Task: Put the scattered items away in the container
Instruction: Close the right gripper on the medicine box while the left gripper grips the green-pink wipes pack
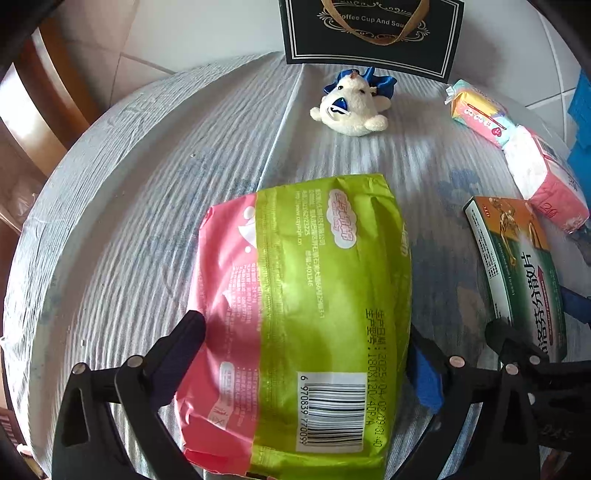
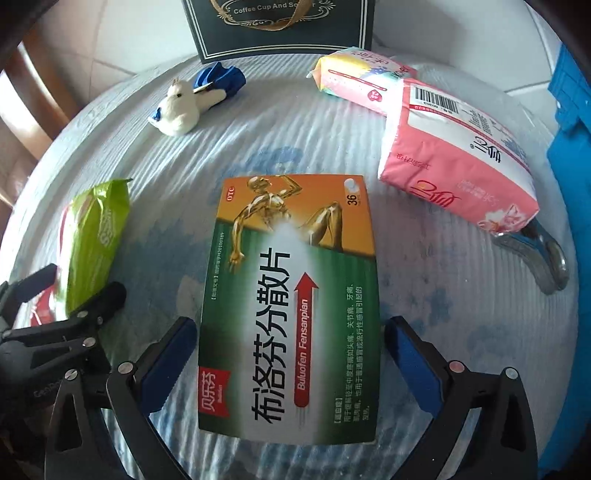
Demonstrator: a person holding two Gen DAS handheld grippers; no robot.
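My left gripper [image 1: 306, 339] is shut on a green and pink wipes pack [image 1: 306, 314], its fingers pressing both sides. The pack also shows in the right wrist view [image 2: 92, 240]. My right gripper [image 2: 290, 339] straddles a green and orange medicine box [image 2: 291, 295]; the left finger touches its edge, and a narrow gap shows at the right finger. The box also shows in the left wrist view [image 1: 517, 266]. A dark gift bag [image 2: 280, 29] stands at the far edge of the table; it also shows in the left wrist view [image 1: 369, 33].
A small white plush toy [image 2: 184, 107] with a blue ribbon lies near the bag. A pastel tissue pack [image 2: 354, 77] and a pink tissue pack [image 2: 458, 162] lie at the right. A blue and grey tool [image 2: 535, 251] lies beside them. A blue crate [image 2: 569, 147] stands right.
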